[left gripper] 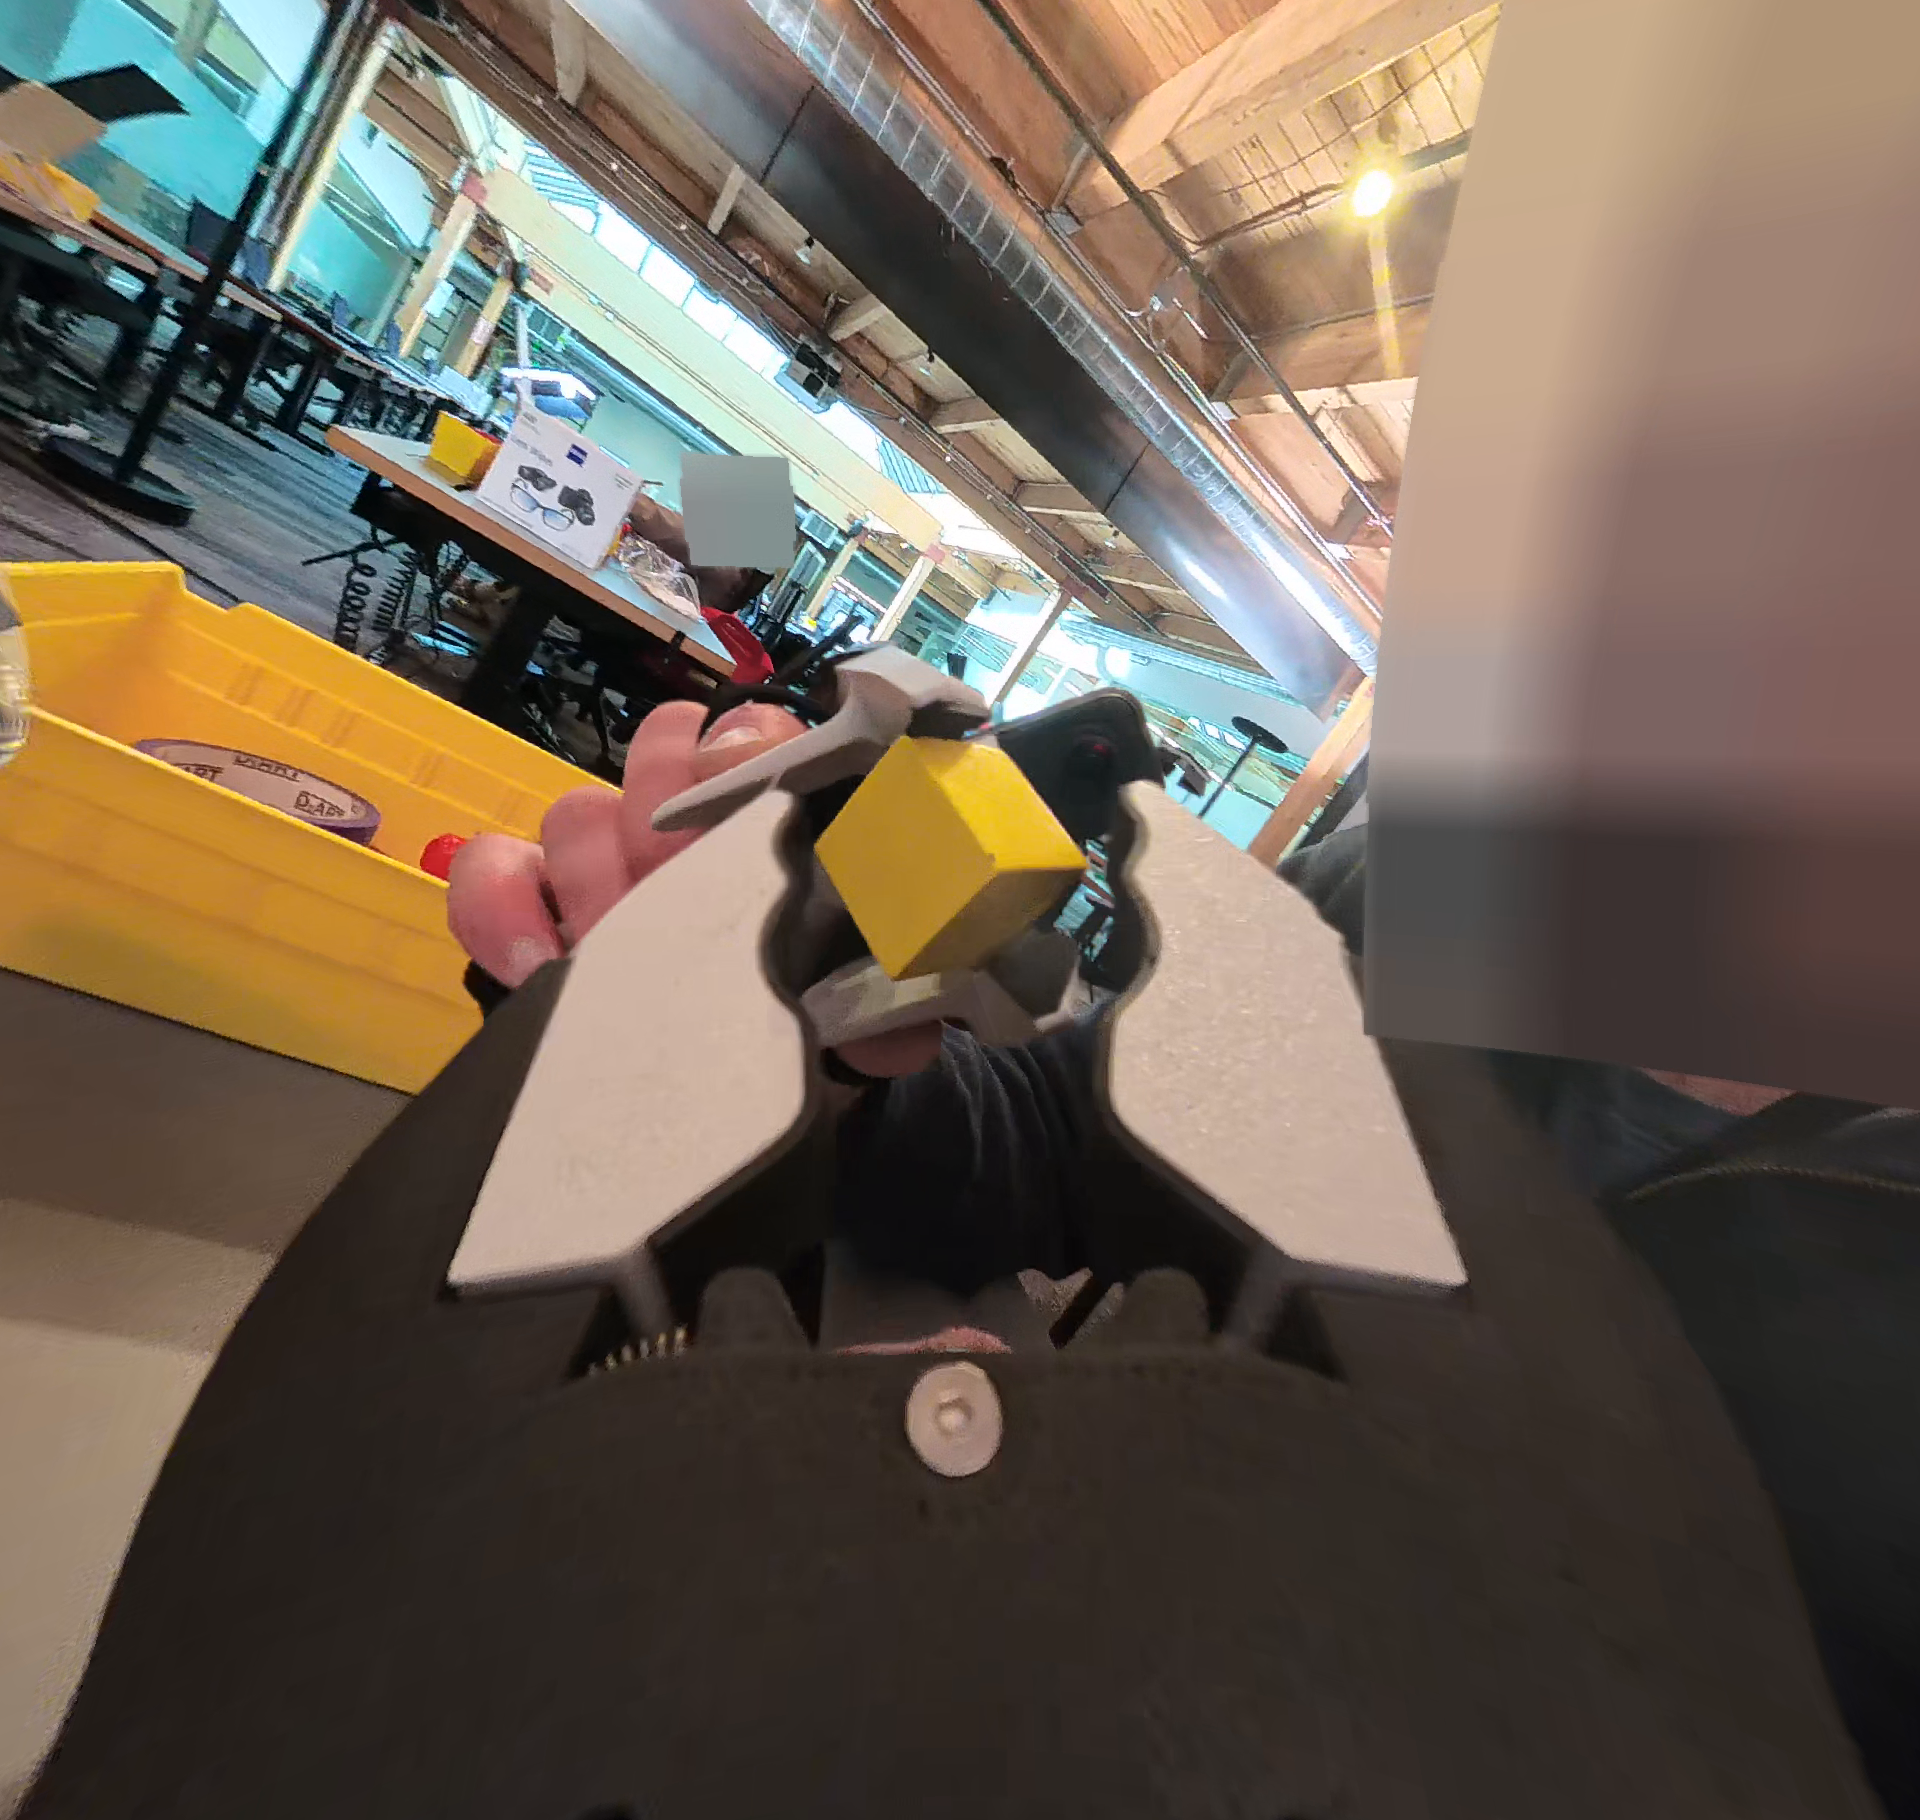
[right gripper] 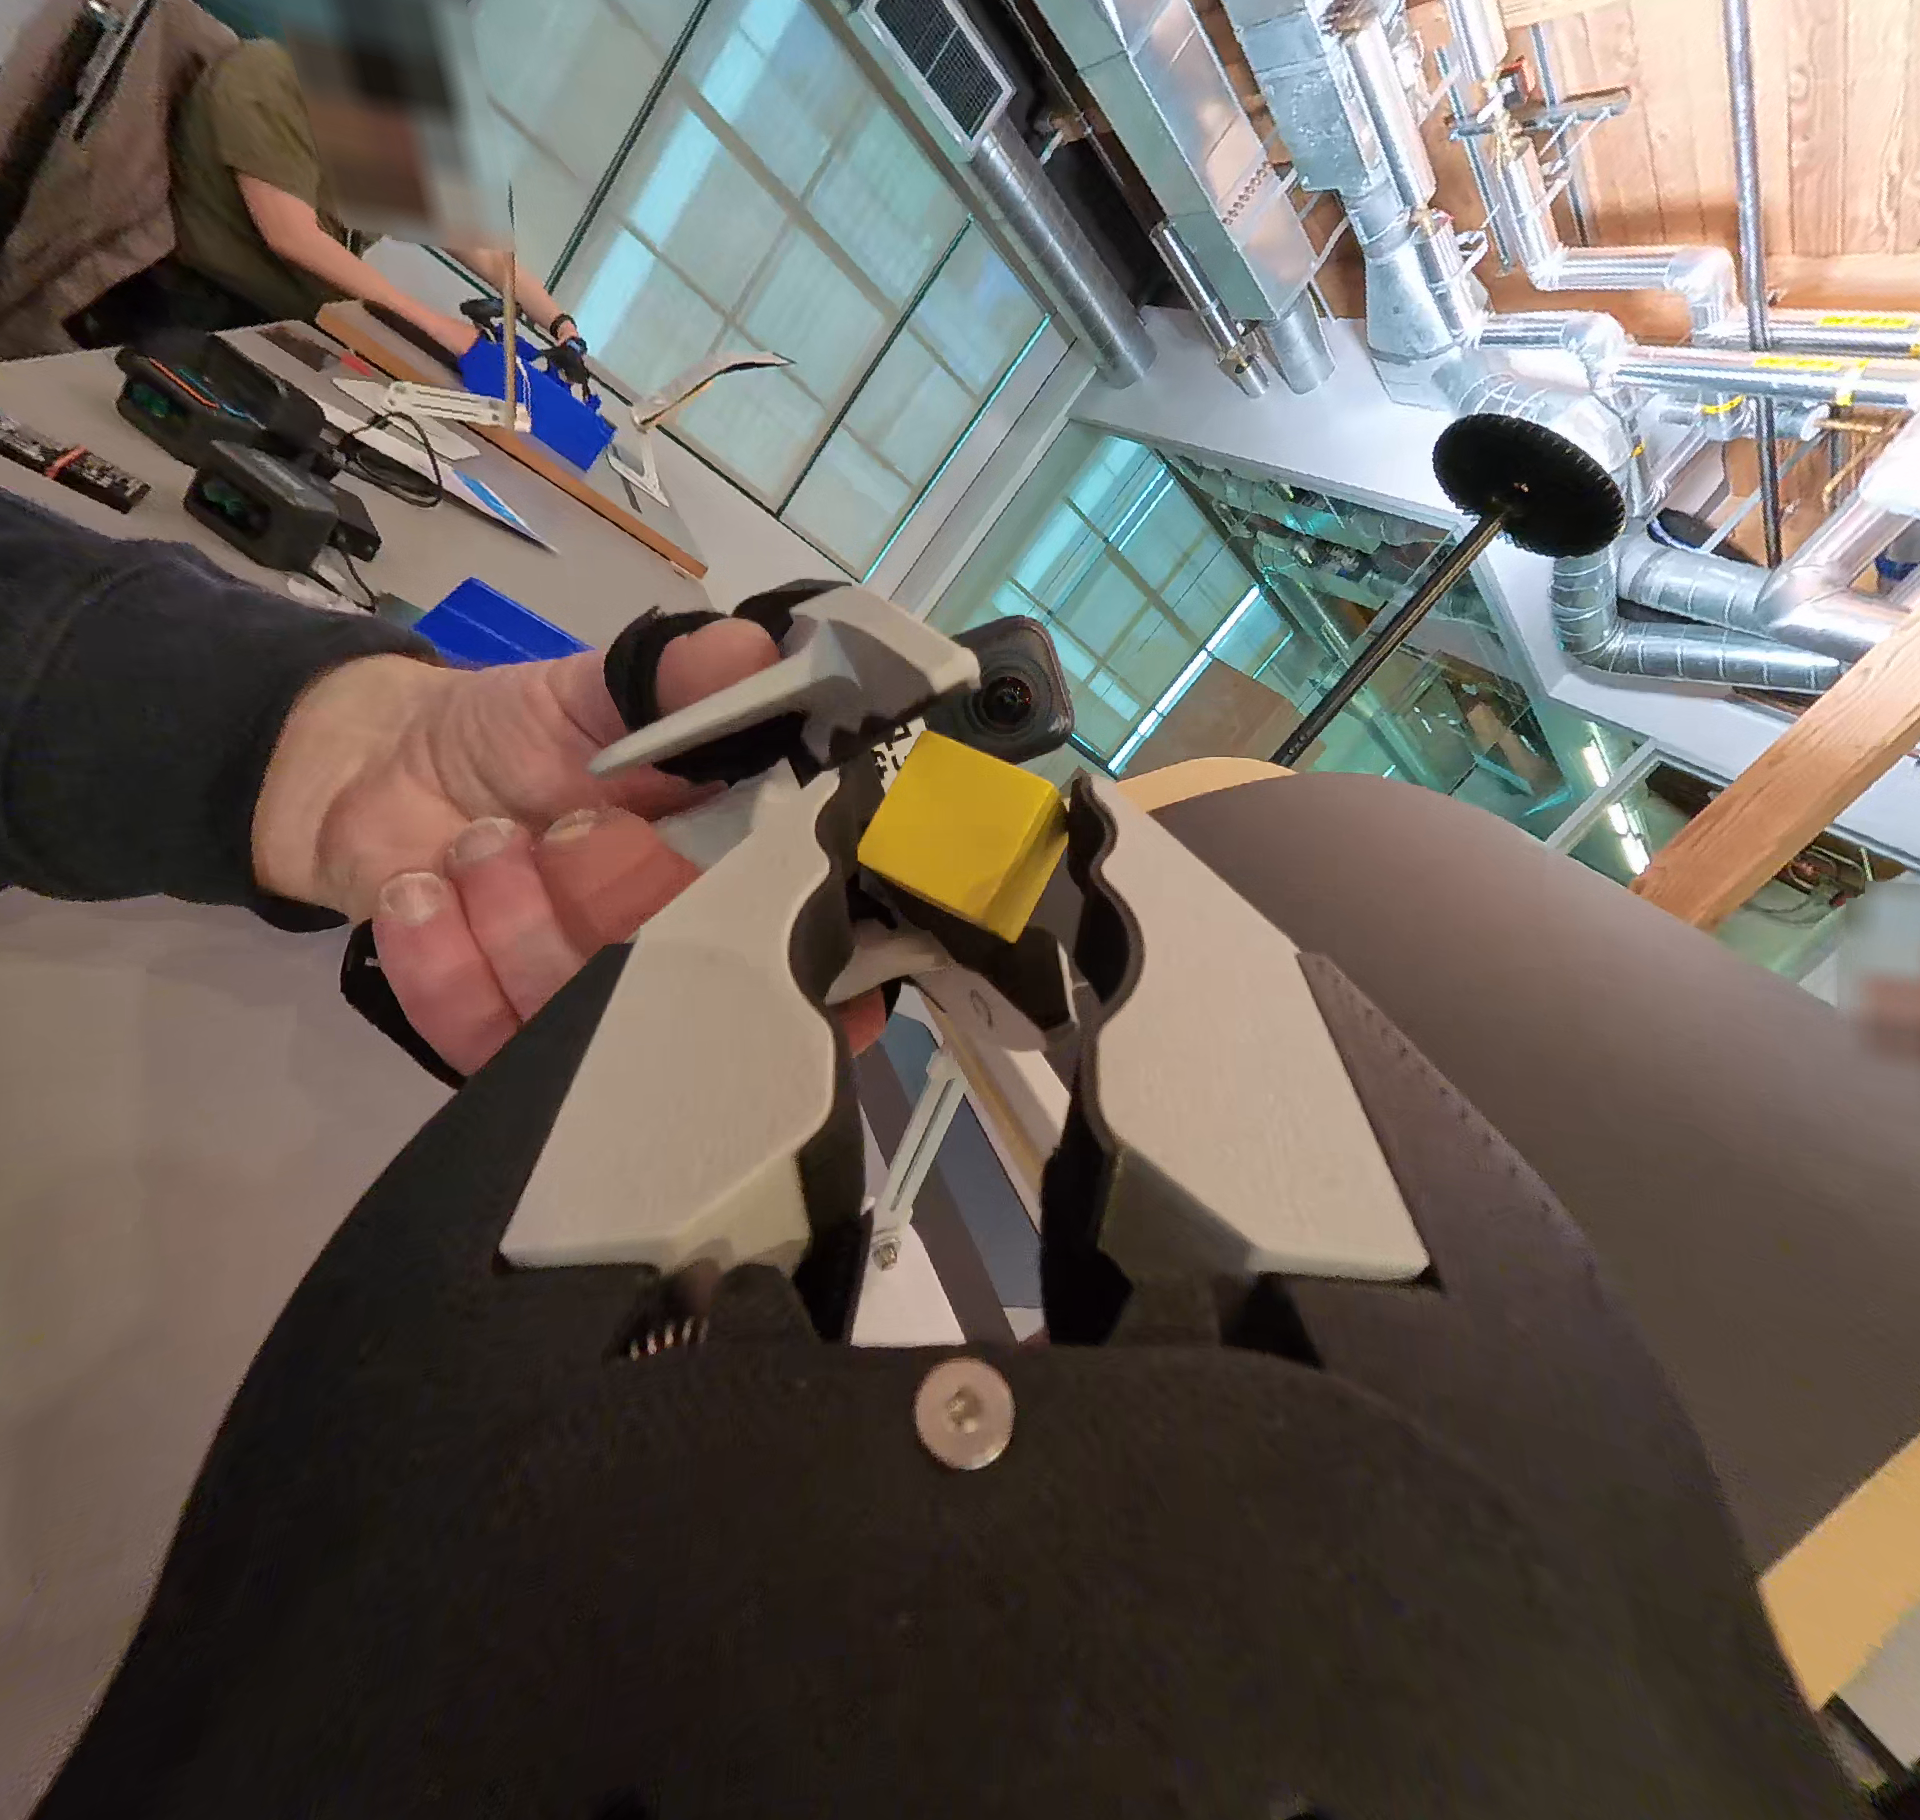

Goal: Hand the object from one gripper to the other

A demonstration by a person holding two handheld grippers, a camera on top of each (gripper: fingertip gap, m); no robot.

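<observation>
Each gripper [left gripper: 961, 866] [right gripper: 956, 866] has pale grey fingers on a black body – one silver screw; the sleeve [right gripper: 135, 721] is dark navy.

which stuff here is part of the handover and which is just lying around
Part of the job:
- yellow cube
- left gripper
- right gripper

Lying about:
- yellow bin
- tape roll, in the bin
- white box on the far table
- blue bins
- black chargers

Cube [left gripper: 948, 856] between both grippers' jaws, above counter [left gripper: 187, 1199]; bin [left gripper: 208, 897] left, holding tape roll [left gripper: 270, 783].
</observation>
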